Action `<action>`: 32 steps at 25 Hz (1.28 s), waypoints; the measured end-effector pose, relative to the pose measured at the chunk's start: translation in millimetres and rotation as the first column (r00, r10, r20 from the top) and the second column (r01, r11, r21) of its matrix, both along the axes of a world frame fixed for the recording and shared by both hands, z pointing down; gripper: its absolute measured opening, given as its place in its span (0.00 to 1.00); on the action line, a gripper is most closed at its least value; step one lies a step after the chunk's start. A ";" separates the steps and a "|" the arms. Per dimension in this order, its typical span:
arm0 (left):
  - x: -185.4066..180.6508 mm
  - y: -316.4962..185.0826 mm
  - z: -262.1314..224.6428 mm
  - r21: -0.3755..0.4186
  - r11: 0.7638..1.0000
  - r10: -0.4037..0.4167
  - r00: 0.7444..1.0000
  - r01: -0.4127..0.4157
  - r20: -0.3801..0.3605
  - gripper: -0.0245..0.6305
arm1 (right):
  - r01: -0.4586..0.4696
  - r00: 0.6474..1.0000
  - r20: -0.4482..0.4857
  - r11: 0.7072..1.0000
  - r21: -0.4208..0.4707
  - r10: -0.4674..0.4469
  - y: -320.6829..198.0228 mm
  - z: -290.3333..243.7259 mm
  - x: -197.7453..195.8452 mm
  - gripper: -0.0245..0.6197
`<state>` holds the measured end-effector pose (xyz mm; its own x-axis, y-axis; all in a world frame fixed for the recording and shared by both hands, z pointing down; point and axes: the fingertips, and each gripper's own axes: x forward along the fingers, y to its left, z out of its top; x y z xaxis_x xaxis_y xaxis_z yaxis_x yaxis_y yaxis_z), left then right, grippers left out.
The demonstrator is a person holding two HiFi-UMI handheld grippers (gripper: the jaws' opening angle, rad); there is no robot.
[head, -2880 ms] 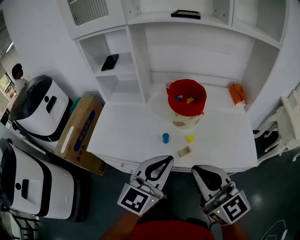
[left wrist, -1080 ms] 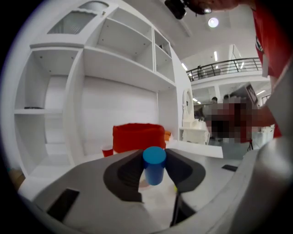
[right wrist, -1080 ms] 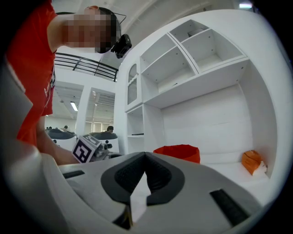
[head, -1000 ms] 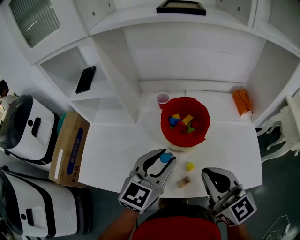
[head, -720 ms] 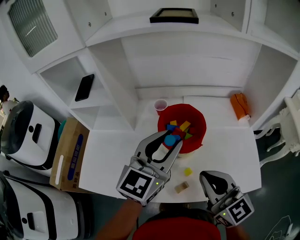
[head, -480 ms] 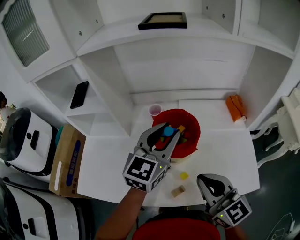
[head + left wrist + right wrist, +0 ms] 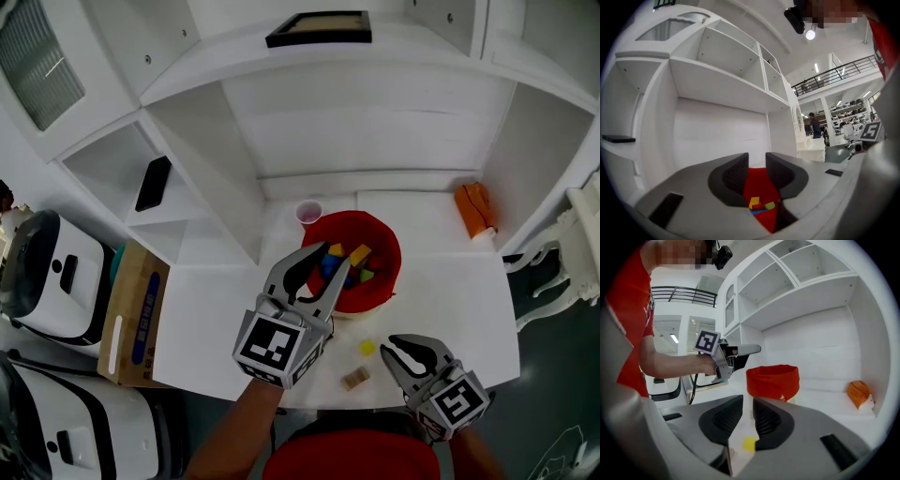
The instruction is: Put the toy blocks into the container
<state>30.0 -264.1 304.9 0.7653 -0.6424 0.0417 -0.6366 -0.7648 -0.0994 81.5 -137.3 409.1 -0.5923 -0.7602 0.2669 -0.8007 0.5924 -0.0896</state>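
The red container (image 7: 375, 246) stands mid-table with several coloured blocks inside, a blue one (image 7: 332, 265) among them. My left gripper (image 7: 317, 273) hovers over its near rim; in the left gripper view the jaws (image 7: 757, 174) are closing with nothing between them, and the container (image 7: 761, 190) lies below. A yellow block (image 7: 367, 348) and a wooden block (image 7: 354, 379) lie on the table near its front edge. My right gripper (image 7: 405, 349) hangs just right of them, its jaws opening and empty. The right gripper view (image 7: 749, 414) shows the yellow block (image 7: 749, 444) just ahead of the tips.
A pink cup (image 7: 308, 212) stands behind the container and an orange object (image 7: 474, 208) lies at the table's back right. White shelves rise behind, with a phone (image 7: 153, 183) in a left cubby. A cardboard box (image 7: 131, 309) and white machines sit on the floor at left.
My left gripper carried the blue block from the table up over the container, and the block now lies inside it. My right gripper's jaws have parted and it has edged toward the table.
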 end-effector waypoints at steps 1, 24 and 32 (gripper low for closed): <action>-2.5 6.2 0.9 0.001 1.000 0.000 1.000 0.000 0.003 0.23 | 0.018 1.000 -0.016 1.000 -0.022 -0.018 -0.8 8.8 -2.8 0.18; -43.6 112.2 46.2 -0.152 0.988 -0.019 1.000 0.020 0.005 0.07 | 0.100 0.946 -0.250 0.919 -0.382 -0.207 -4.8 152.2 -33.7 0.33; -41.8 119.7 56.9 -0.167 0.986 -0.005 1.000 0.006 0.005 0.07 | 0.101 0.975 -0.161 0.955 -0.279 -0.151 -6.3 120.1 -33.8 0.26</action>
